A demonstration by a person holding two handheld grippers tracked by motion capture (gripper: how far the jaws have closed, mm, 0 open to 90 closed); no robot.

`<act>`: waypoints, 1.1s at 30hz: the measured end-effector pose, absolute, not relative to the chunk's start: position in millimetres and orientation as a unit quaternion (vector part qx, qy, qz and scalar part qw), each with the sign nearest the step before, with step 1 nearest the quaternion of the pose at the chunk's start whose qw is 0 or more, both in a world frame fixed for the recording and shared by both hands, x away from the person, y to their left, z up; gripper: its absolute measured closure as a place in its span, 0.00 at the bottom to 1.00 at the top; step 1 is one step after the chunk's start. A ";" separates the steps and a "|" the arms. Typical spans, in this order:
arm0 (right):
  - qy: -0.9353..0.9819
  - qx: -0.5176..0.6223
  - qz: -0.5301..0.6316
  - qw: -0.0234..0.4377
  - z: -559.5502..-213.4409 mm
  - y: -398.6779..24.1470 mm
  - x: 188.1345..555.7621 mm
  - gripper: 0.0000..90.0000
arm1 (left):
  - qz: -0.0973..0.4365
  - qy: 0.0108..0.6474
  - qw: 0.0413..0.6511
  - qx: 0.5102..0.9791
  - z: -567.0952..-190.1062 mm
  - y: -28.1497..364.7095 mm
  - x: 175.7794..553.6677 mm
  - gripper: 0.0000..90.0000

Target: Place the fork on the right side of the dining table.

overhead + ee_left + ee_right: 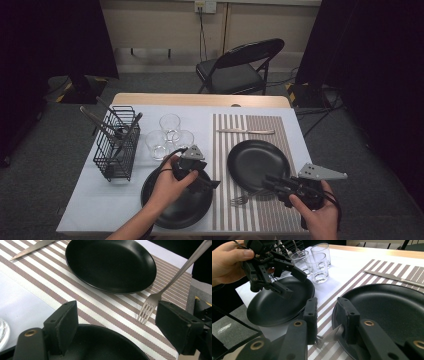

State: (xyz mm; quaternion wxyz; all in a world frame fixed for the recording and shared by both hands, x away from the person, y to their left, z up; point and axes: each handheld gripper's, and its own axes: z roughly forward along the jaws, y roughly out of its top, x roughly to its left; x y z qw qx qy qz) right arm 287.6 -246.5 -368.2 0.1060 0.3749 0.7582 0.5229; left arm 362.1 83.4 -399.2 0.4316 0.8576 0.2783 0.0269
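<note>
My right gripper (269, 182) (327, 302) is at the front right of the striped placemat (220, 150). It is shut on the handle of a silver fork (244, 199) (330, 336). In the left gripper view the fork (152, 300) slants, its tines on the mat and its handle raised. Just beyond it sits a black plate (255, 162) (110, 265) (392, 312) on the mat. My left gripper (212, 184) (117, 307) (293, 283) hovers open and holds nothing, over the right rim of a second black plate (175, 210) (105, 347) (269, 307).
A knife (245, 131) (30, 248) (394, 277) lies across the mat's far end. Three clear glasses (169, 135) (319, 262) stand behind the near plate. A black wire basket (117, 145) with utensils is at the left. A folding chair (240, 65) stands beyond the table.
</note>
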 end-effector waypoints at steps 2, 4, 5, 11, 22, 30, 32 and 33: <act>0.759 0.375 0.522 0.108 -368.3 -246.9 287.1 0.78 | 0.027 0.277 0.431 0.858 -399.3 82.8 362.3 0.20; 0.759 0.376 0.521 0.107 -368.7 -247.8 286.4 0.78 | 0.027 0.276 0.430 0.859 -399.2 82.4 362.3 0.20; 0.759 0.377 0.521 0.107 -368.9 -248.1 286.2 0.78 | 0.026 0.277 0.430 0.859 -399.3 82.1 362.3 0.20; 0.756 0.382 0.520 0.107 -371.0 -251.0 284.5 0.78 | 0.024 0.275 0.428 0.860 -400.4 80.4 362.4 0.20; 0.755 0.387 0.517 0.111 -373.7 -256.4 282.2 0.78 | 0.024 0.272 0.426 0.862 -400.2 77.9 362.8 0.20; 0.754 0.389 0.518 0.111 -375.2 -260.1 281.2 0.77 | 0.022 0.270 0.428 0.862 -400.3 75.9 362.5 0.20; 0.753 0.391 0.517 0.110 -375.3 -261.5 280.7 0.77 | 0.022 0.270 0.428 0.862 -400.3 75.7 362.5 0.20; 0.753 0.391 0.518 0.112 -375.5 -262.2 280.5 0.77 | 0.022 0.270 0.427 0.863 -400.2 75.6 362.6 0.20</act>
